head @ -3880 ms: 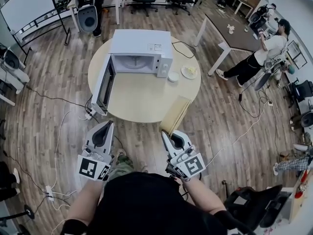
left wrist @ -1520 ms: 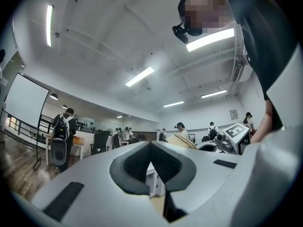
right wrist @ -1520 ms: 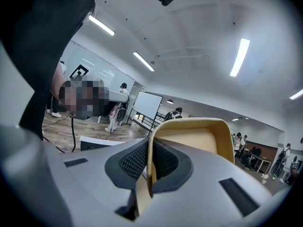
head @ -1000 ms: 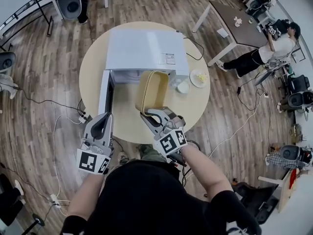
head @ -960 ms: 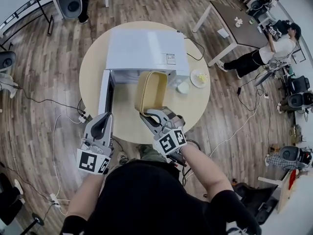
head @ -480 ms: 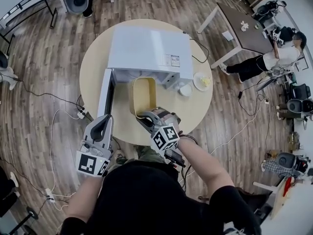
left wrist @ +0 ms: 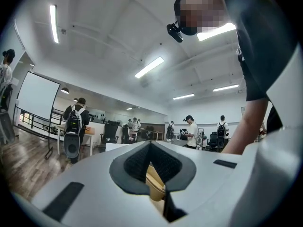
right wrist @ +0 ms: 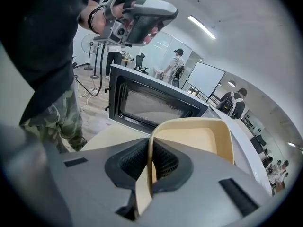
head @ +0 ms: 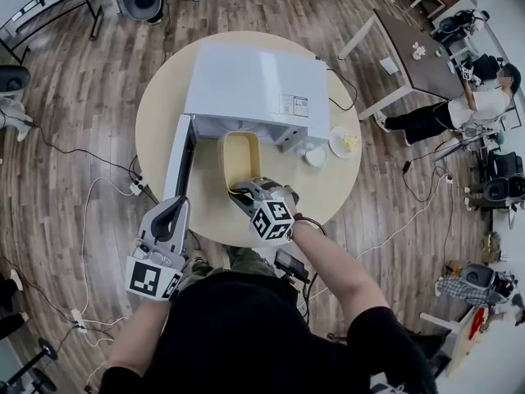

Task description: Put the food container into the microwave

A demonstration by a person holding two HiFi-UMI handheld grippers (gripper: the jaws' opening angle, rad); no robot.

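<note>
Nearest you, the left gripper hangs off the near-left edge of the round tabletop. Its jaws are drawn together on nothing and it has no part in the grip.

Over the near part of the tabletop, the right gripper points downward and forward. Its jaws are clamped on the near short wall of the food container, with that wall standing edge-on between the pads, one pad inside and one outside.

The container is a pale yellow, open, rounded-rectangular tray with nothing in it. It lies lengthwise toward the centre of the tabletop, with its far end at the mouth of the microwave. You cannot tell from these views whether its base touches the tabletop.

Judge it light, thin-walled and fairly stiff, with a smooth surface. Held at one end only, its length acts as a lever, so it may sag or swivel in the pinch. The middle of the near wall, low enough to catch more than the rim, looks the soundest hold.

The microwave door stands swung open at the container's left. Beyond the microwave's right front corner, a small white bowl and a plate sit toward the right edge of the tabletop, well clear of the container's path.
</note>
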